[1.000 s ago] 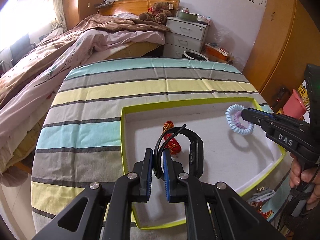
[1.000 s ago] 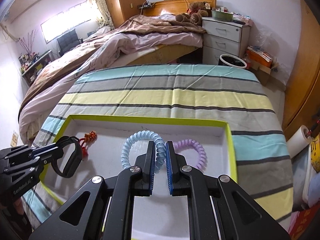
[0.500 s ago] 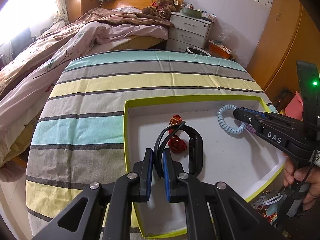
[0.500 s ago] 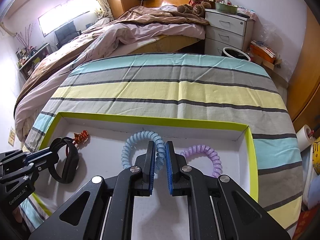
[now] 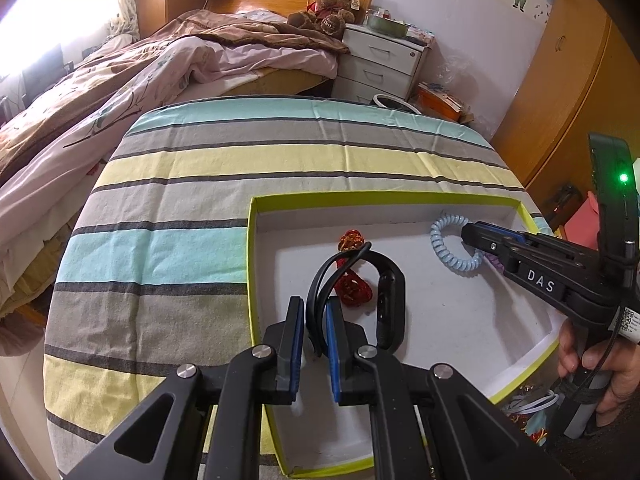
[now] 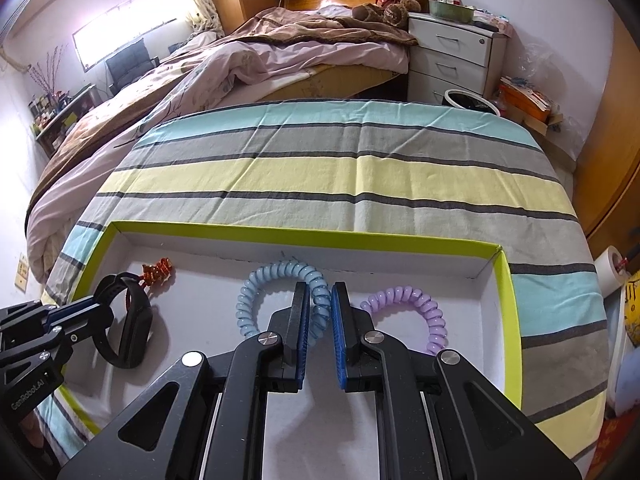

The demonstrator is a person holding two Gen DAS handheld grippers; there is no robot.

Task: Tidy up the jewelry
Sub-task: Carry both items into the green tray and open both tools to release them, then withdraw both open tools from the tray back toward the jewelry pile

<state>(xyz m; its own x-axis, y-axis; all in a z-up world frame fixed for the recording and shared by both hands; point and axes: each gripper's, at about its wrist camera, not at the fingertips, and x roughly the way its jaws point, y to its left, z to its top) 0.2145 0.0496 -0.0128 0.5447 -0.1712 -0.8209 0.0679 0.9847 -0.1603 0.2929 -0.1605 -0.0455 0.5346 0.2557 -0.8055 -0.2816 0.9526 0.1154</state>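
A white tray with a yellow-green rim (image 5: 360,199) (image 6: 280,232) lies on the striped cloth. My left gripper (image 5: 314,304) (image 6: 106,306) is shut on the thin strap of a black wristband (image 5: 390,300) (image 6: 138,328), low over the tray's left side. A red knotted charm (image 5: 352,288) (image 6: 158,272) lies just behind the band. My right gripper (image 6: 320,288) (image 5: 468,232) is shut on a light blue spiral coil bracelet (image 6: 276,276) (image 5: 450,250), down at the tray floor. A purple coil bracelet (image 6: 416,312) (image 5: 494,260) lies right beside it.
The tray sits on a round table with a striped cloth (image 6: 340,168). Beyond it are a bed (image 6: 260,52), a white drawer unit (image 6: 452,60) and a bin (image 6: 472,102). A person's hand (image 5: 600,364) holds the right gripper's handle. Wooden wardrobe doors stand at the right.
My right gripper has come down a little with the blue coil, which now lies low in the tray beside the purple one. The left gripper and the wristband have hardly moved.
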